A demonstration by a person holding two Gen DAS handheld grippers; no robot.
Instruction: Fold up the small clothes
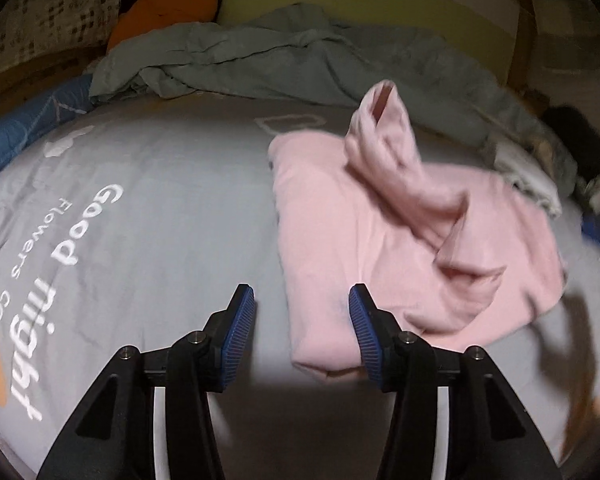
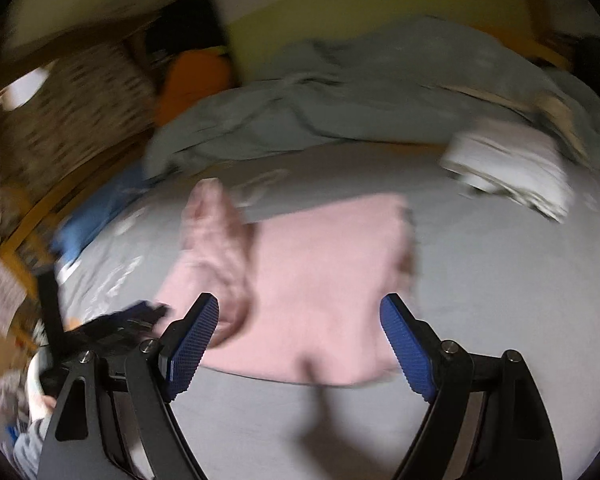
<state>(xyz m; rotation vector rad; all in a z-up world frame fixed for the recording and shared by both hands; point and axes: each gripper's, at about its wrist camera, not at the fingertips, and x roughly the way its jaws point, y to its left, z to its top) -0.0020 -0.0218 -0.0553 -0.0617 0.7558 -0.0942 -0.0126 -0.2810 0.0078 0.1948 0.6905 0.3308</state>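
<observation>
A pink garment [image 1: 380, 248] lies on the grey bed cover [image 1: 160, 208], with one sleeve [image 1: 384, 140] thrown across its body. My left gripper [image 1: 302, 308] is open at the garment's near left corner; that edge shows between the fingers and the pads do not press on it. In the right wrist view the same pink garment [image 2: 320, 280] lies flat with its sleeve [image 2: 216, 232] bunched at the left. My right gripper [image 2: 300, 320] stands wide open over the near edge and grips nothing. The left gripper [image 2: 132, 320] shows blurred at the lower left.
A rumpled grey blanket [image 1: 280, 56] lies across the far side of the bed. Behind it are an orange plush [image 1: 168, 4] and a patterned pillow [image 1: 48, 12]. Folded white cloths [image 2: 512, 164] sit at the far right, blue fabric [image 1: 28, 120] at the left edge.
</observation>
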